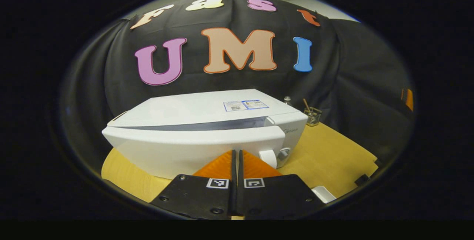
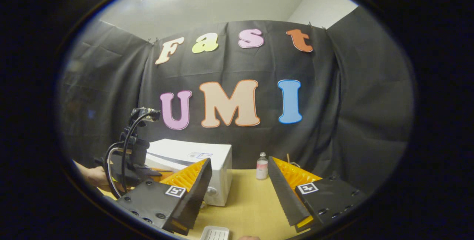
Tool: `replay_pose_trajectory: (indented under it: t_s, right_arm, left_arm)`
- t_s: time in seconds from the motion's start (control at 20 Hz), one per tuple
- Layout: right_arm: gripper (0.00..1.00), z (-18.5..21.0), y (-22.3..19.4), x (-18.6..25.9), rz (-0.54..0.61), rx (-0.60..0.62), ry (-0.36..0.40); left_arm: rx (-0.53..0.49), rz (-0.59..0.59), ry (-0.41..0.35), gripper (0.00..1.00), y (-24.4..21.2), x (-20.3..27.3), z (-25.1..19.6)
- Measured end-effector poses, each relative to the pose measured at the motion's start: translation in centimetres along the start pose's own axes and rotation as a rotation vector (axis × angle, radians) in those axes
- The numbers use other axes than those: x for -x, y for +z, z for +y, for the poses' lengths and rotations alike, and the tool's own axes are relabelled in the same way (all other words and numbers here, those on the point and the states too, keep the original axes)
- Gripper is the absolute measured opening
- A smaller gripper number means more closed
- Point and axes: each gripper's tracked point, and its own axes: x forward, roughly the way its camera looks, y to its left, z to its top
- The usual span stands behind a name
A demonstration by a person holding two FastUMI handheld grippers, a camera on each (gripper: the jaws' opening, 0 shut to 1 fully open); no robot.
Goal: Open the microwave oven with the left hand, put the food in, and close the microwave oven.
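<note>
While closed, left tool [image 1: 236, 155] points at microwave [image 1: 200, 136] door.

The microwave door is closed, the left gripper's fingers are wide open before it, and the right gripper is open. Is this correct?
Not quite: the left gripper fingers are shut together, as the left gripper view shows. The microwave door is closed, and the right gripper is open.

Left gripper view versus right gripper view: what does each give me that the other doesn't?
Left gripper view: the left gripper shut, close to the white microwave oven front, and a glass jar of sticks. Right gripper view: the right gripper open, a hand holding the other gripper, a small clear plastic bottle. Both: the microwave, the wooden tabletop, a white tray.
</note>
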Motion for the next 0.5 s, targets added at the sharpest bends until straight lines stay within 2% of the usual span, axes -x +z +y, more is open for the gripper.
replay_pose_trajectory:
  t_s: [0.3,0.5]
  right_arm:
    - [0.84,-0.1,0.1,-0.8,0.000,-0.003,-0.018]
    - [0.84,0.1,0.0,-1.4,0.000,0.006,-0.018]
  left_arm:
    - [-0.021,-0.024,0.004,0.00,1.2,-1.1,0.3]
    - [0.002,-0.046,0.009,0.00,1.5,-1.3,0.3]
